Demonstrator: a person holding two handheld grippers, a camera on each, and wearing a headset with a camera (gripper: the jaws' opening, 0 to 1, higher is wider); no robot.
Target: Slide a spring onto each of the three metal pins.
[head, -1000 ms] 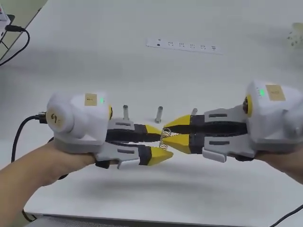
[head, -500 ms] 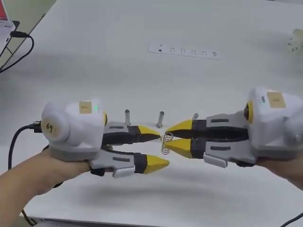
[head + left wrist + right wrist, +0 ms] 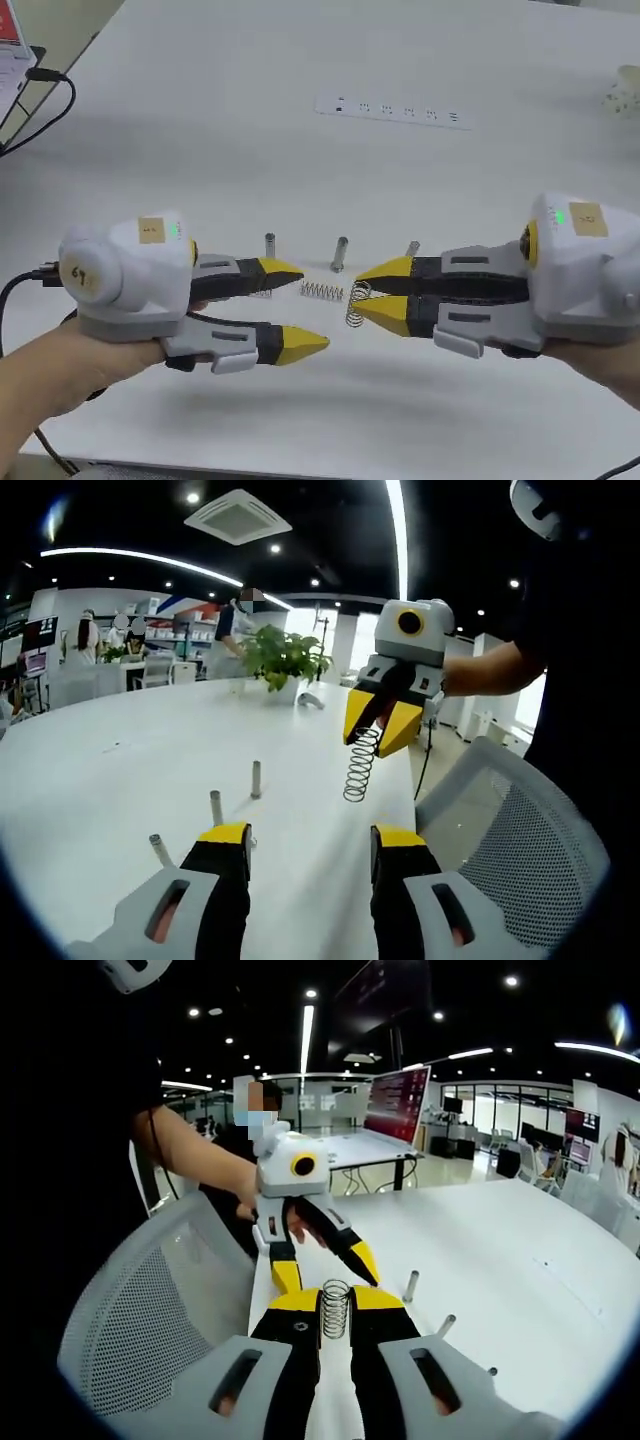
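The right tool (image 3: 357,288) hides the lower part of 1 pin (image 3: 413,246).

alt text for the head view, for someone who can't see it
The right yellow-tipped tongs pinch a small coiled metal spring above a white workbench, facing the open left yellow-tipped tongs. Behind them stand three short upright metal pins, with a second coiled spring lying on the bench nearby.

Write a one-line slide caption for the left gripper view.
The right hand-held gripper holds a coiled metal spring beside three slim metal pins.
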